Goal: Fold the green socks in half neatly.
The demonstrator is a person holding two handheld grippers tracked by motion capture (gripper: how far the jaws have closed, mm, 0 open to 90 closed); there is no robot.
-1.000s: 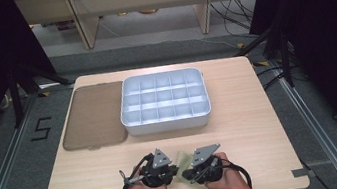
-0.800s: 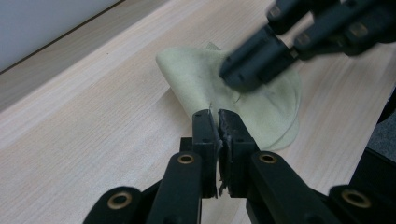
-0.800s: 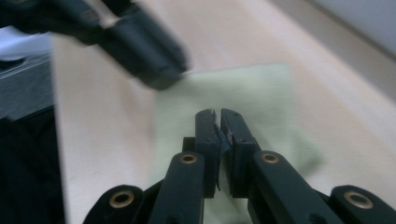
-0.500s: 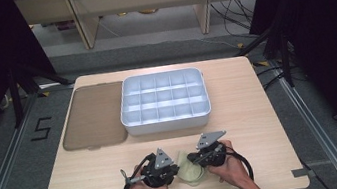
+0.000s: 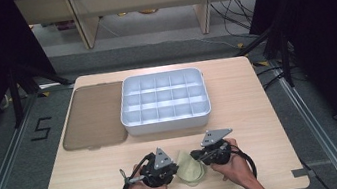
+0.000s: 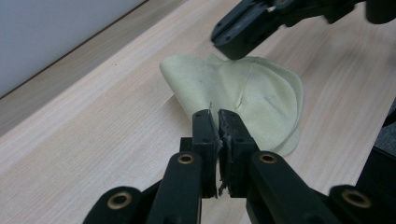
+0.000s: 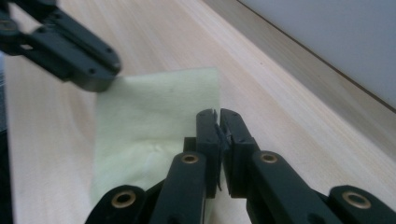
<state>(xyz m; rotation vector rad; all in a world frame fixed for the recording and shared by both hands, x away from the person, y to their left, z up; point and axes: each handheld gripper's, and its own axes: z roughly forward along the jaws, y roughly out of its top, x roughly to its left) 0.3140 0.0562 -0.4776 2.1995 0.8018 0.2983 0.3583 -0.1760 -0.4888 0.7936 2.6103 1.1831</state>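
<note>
A pale yellow-green cloth (image 5: 190, 172) lies near the table's front edge between my two grippers. My left gripper (image 5: 172, 168) is at the cloth's left side and my right gripper (image 5: 197, 157) at its right side. In the left gripper view the jaws (image 6: 217, 115) are shut on a pinched fold of the cloth (image 6: 254, 91), with the other gripper (image 6: 261, 23) beyond it. In the right gripper view the jaws (image 7: 217, 115) are shut on the cloth's edge, and the cloth (image 7: 149, 112) spreads to the left under the other gripper (image 7: 70, 46).
A white tray (image 5: 166, 121) with several small compartments stands at the table's middle back. To the left of it lies a flat brown lid (image 5: 93, 116). Bare wood lies to either side of the hands.
The two grippers have drawn apart from each other, and the cloth now shows spread between them. The right hand has shifted to the right.
</note>
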